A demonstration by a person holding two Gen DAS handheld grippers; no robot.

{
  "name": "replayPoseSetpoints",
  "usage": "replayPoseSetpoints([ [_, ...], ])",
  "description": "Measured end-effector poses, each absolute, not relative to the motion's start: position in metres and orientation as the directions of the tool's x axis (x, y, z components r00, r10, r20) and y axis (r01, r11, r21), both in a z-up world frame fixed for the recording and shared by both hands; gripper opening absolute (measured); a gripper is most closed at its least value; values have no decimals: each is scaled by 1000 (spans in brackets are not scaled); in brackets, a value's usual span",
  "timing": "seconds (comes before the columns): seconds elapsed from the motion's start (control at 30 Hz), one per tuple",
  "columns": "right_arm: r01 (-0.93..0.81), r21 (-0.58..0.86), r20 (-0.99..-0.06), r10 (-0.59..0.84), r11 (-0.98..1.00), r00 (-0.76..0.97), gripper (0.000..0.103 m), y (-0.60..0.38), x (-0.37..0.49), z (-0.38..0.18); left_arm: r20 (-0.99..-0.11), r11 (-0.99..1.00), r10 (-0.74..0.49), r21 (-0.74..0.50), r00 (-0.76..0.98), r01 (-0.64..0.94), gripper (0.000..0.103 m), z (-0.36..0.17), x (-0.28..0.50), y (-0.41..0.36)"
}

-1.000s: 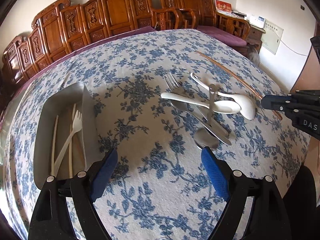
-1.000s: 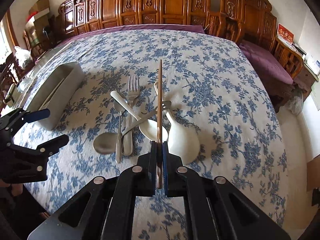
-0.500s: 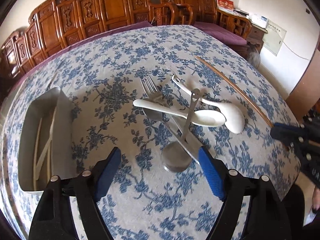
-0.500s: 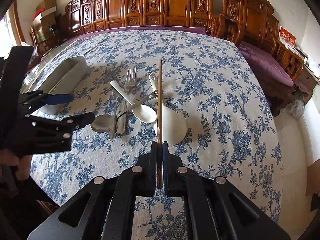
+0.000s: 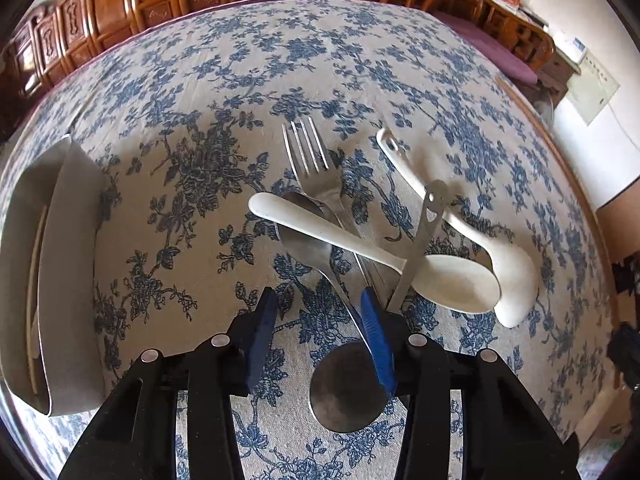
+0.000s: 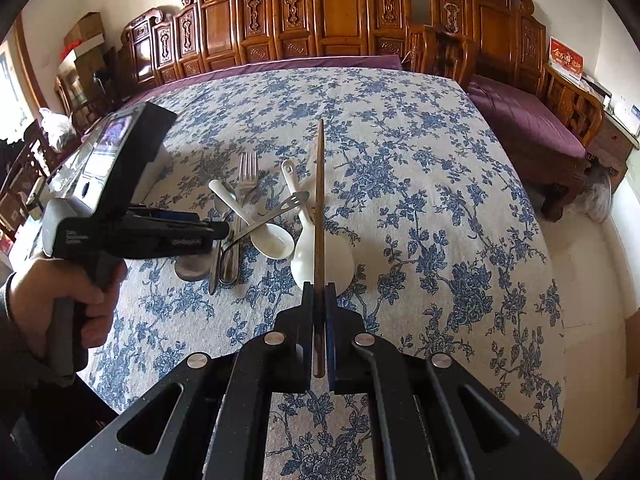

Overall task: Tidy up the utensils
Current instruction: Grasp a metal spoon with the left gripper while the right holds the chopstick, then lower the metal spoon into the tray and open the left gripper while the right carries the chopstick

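The right hand-held gripper is clamped on a wooden chopstick, held above the surface. The left hand-held gripper, jaws parted, straddles a steel spoon in the utensil pile; closing on its handle looks next, then the tray at left.

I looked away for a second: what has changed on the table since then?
The left hand-held gripper moved in over the utensil pile and narrowed, open around the metal spoon handle. The right hand-held gripper still clamps the chopstick. Pile and tray stayed put.
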State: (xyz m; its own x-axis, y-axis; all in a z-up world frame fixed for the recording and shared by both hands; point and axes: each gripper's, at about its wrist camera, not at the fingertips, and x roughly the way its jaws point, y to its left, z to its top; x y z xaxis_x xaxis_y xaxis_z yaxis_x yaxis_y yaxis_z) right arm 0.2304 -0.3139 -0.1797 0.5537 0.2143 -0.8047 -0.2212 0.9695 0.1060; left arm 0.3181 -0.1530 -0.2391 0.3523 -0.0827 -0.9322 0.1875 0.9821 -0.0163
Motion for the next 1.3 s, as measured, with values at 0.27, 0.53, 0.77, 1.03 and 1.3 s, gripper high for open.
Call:
replayPoseSetpoints([
  [0.27, -230, 103, -806, 217, 968, 551, 6, -311, 230, -179, -942, 972, -43, 37, 333, 230, 23, -237, 310, -158],
  [0.53, -237, 97, -805, 216, 967, 553, 6, -309, 228, -179, -945, 979, -22, 46, 328, 198, 3, -236, 311, -132],
  [0.77, -247, 92, -804, 218, 965, 553, 6, -304, 226, -180, -937, 984, -22, 42, 349, 175, 3, -230, 310, -110],
  [1.03, -265, 89, -797, 229, 960, 559, 6, -293, 222, -178, -907, 982, -33, 48, 420, 181, 3, -206, 302, -93],
  [1.3, -292, 73, -795, 232, 954, 560, 6, -270, 222, -175, -871, 983, -62, 32, 488, 182, 3, -175, 298, -64],
])
